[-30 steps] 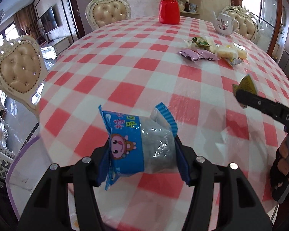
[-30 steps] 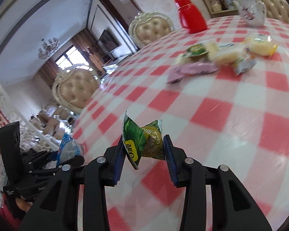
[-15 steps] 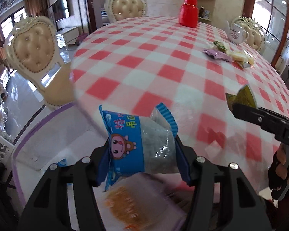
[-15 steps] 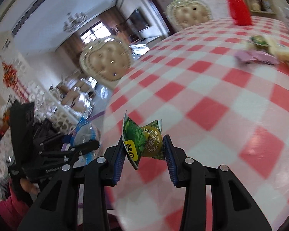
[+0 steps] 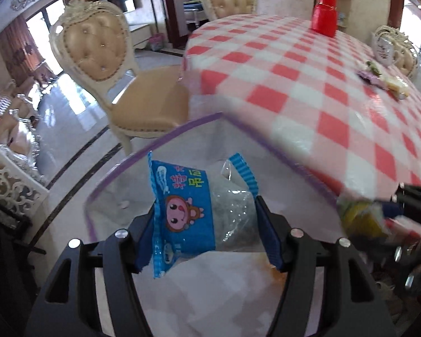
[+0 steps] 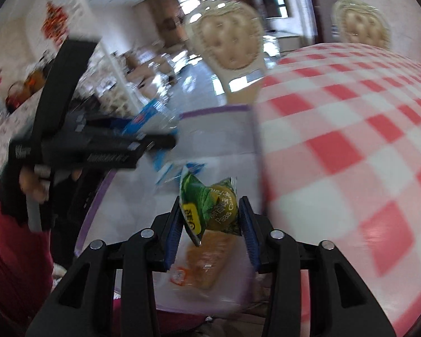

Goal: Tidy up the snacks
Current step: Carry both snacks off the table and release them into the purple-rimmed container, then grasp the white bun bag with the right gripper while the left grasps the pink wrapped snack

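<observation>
The left tool (image 5: pixel 207 224) has a blue snack pack (image 5: pixel 190 216) between its blue pads; the jaws are opening, yet the pack's ends still sit against both pads. It hangs over a clear bin (image 5: pixel 154 151) with a purple rim, set below the edge of the table (image 5: pixel 308 84) with its red-and-white check cloth. The right tool (image 6: pixel 213 230) carries a green pea packet (image 6: pixel 210 205) over the same bin, its jaws also opening, with the packet still touching both pads. Under it in the bin lies an orange packet (image 6: pixel 205 264). The two tools are close side by side, each seen at the edge of the other's view. Far across the table lie more snacks (image 5: pixel 379 77), with a red jug (image 5: pixel 324 15) and a white teapot (image 5: pixel 384 46) beyond. A padded chair (image 5: pixel 103 64) stands just beside the bin on the shiny floor.
</observation>
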Available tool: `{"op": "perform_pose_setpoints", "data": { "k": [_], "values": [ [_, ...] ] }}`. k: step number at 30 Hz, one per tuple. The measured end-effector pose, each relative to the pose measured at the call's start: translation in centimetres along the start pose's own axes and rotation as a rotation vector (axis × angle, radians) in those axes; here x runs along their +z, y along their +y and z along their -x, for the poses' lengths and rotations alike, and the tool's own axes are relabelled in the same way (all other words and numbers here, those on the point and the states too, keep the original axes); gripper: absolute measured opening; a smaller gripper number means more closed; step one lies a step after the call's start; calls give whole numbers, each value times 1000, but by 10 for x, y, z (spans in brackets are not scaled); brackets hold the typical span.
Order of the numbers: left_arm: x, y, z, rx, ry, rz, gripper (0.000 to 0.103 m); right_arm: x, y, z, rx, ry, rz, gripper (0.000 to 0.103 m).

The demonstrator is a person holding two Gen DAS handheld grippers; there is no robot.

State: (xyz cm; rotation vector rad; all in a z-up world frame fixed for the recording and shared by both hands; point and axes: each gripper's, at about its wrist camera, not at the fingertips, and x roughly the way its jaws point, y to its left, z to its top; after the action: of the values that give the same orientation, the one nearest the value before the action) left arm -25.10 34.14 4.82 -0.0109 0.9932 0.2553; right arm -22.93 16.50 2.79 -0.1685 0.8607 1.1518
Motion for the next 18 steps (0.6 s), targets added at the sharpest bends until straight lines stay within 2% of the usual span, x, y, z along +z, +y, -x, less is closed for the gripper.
{"op": "perform_pose_setpoints", "data": {
  "k": [1, 2, 3, 6, 8, 11, 14, 17, 18],
  "values": [
    [1, 3, -1, 31, 5, 7, 78, 0, 4, -1, -6, 1, 15, 50],
    [2, 4, 0, 56, -3, 21, 86, 0, 5, 3, -16, -18, 24, 63],
    [3, 6, 1, 79, -15, 38, 86, 0, 2, 8, -22, -37, 23, 67],
    [10, 2, 6, 93, -46, 76, 86, -1, -25, 37, -54, -100, -41, 68],
    [18, -12, 13, 46, -81, 98, 87, -2, -51, 58, -72, -144, -115, 68],
    [36, -47, 21, -32, -109, 75, 93, -9, -97, 94, -131, -207, -238, 73],
    [68, -105, 31, -112, -164, 18, 99, -29, -139, 128, -230, -258, -362, 76],
    [104, -171, 32, -195, -199, -20, 100, -51, -168, 159, -516, -275, -401, 79],
    [115, -191, 29, -230, -198, -23, 100, -57, -175, 168, -548, -282, -409, 79]
  ]
}}
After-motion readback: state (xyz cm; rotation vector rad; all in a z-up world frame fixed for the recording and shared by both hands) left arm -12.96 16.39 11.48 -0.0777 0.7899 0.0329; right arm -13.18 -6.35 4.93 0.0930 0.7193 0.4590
